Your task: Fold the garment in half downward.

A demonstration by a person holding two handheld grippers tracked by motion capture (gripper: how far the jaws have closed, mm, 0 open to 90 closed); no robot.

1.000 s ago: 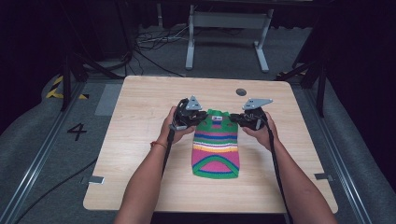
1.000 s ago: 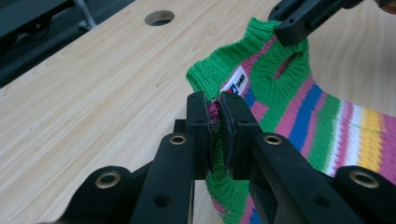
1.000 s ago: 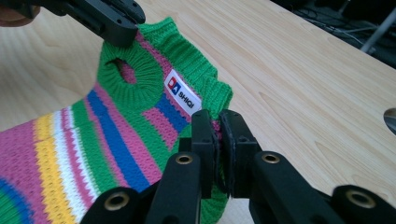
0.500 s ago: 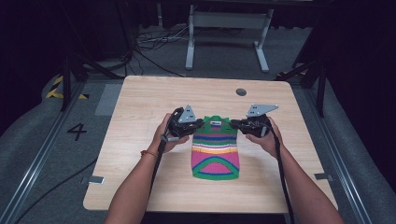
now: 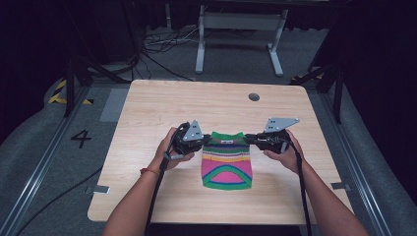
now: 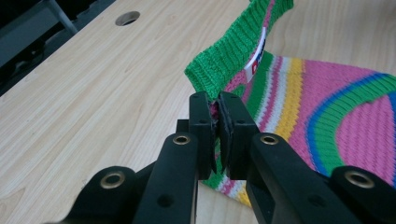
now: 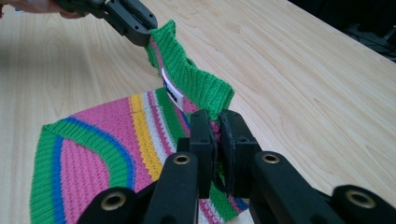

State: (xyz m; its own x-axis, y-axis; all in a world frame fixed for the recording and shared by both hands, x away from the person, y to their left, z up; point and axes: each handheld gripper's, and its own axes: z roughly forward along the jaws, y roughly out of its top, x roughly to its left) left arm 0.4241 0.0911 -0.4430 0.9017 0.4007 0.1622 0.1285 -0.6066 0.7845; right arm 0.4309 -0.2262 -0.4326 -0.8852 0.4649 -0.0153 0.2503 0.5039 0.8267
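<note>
Both forearms reach forward, the left gripper [image 5: 202, 141] and right gripper [image 5: 250, 139] pointing inward, each clamped on striped knitted cloth [image 5: 226, 160].

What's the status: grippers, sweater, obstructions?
Left gripper and right gripper both shut on the striped knit sweater's top corners. Collar edge lifted, rest flat on the table. Nothing in the way.

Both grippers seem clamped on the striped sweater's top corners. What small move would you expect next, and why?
Probably a short lift of both grippers together. The left gripper and right gripper are each shut on a top corner of the sweater, whose green collar band already rises off the table while the hem lies flat.
</note>
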